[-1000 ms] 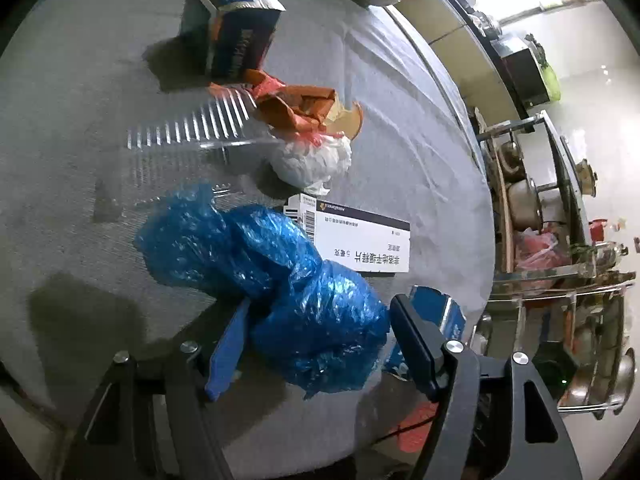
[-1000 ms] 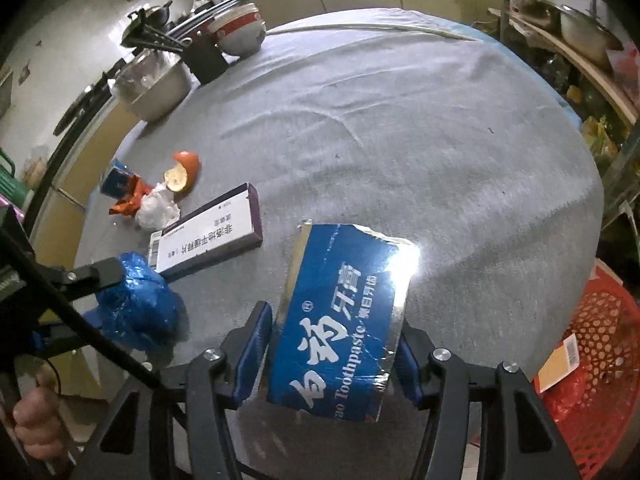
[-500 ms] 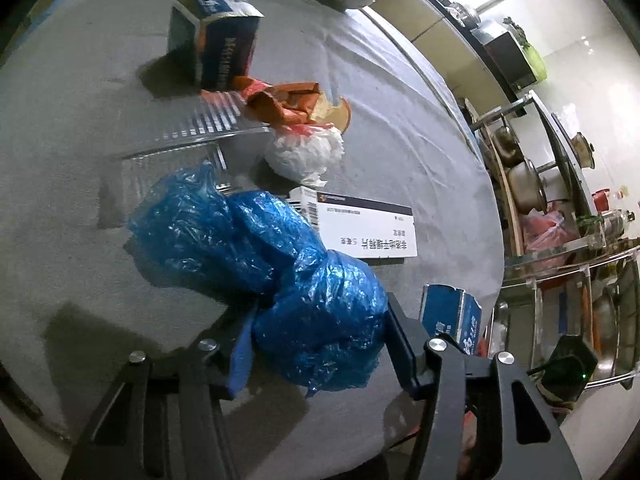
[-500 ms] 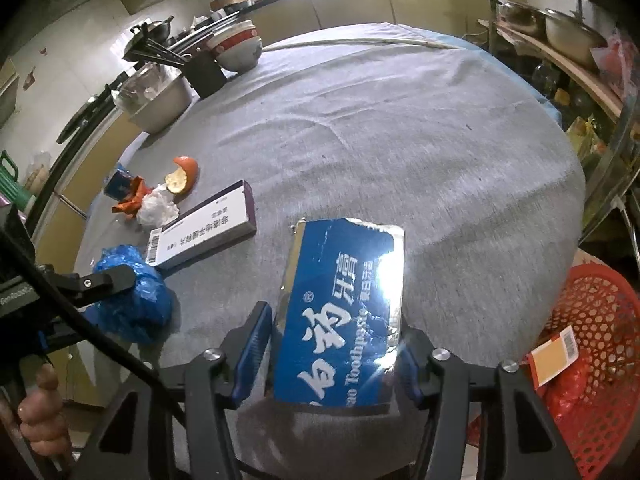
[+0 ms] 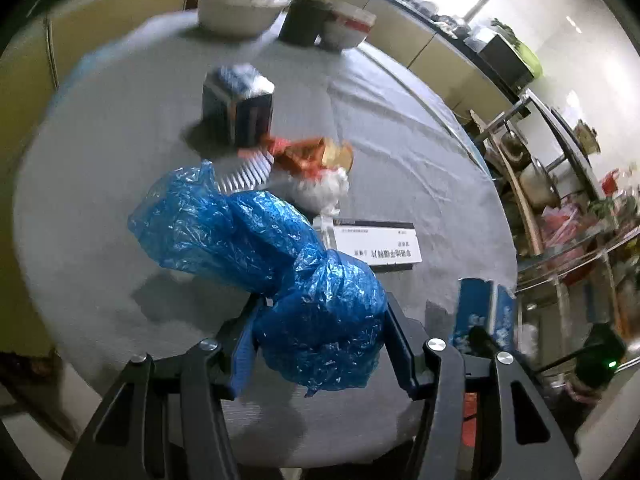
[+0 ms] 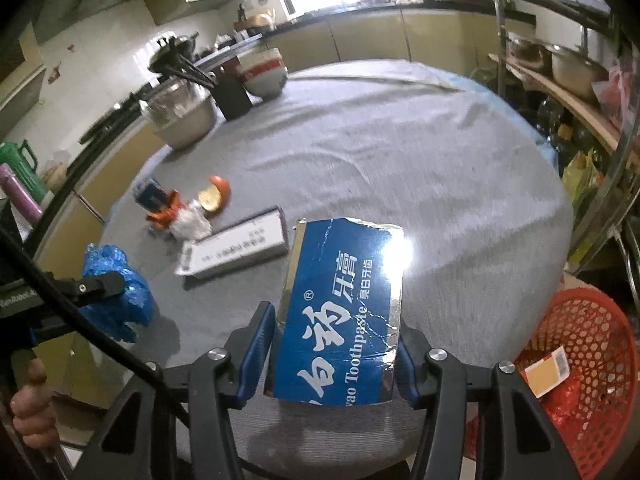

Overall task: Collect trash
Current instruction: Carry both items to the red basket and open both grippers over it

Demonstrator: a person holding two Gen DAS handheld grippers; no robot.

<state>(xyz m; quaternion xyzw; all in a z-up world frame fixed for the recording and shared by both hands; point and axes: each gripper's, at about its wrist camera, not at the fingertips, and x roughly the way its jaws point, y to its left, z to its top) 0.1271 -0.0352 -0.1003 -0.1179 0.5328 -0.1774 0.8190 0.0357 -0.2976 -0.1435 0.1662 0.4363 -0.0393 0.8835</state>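
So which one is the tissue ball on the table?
Find the round grey table. Near its left edge sits a small trash cluster beside the long white medicine box. The tissue ball is the only crumpled white lump, between the orange peel and that box.

You have two grippers, the left gripper [image 5: 316,344] and the right gripper [image 6: 336,348]. On the table [image 6: 400,152] you can count one blue plastic bag [image 5: 256,248], one toothpaste box [image 6: 344,304], one white flat box [image 6: 236,250], one small blue carton [image 5: 238,110], one white wad [image 5: 320,190], one orange peel [image 6: 216,198], two bowls and one red basket [image 6: 588,364].
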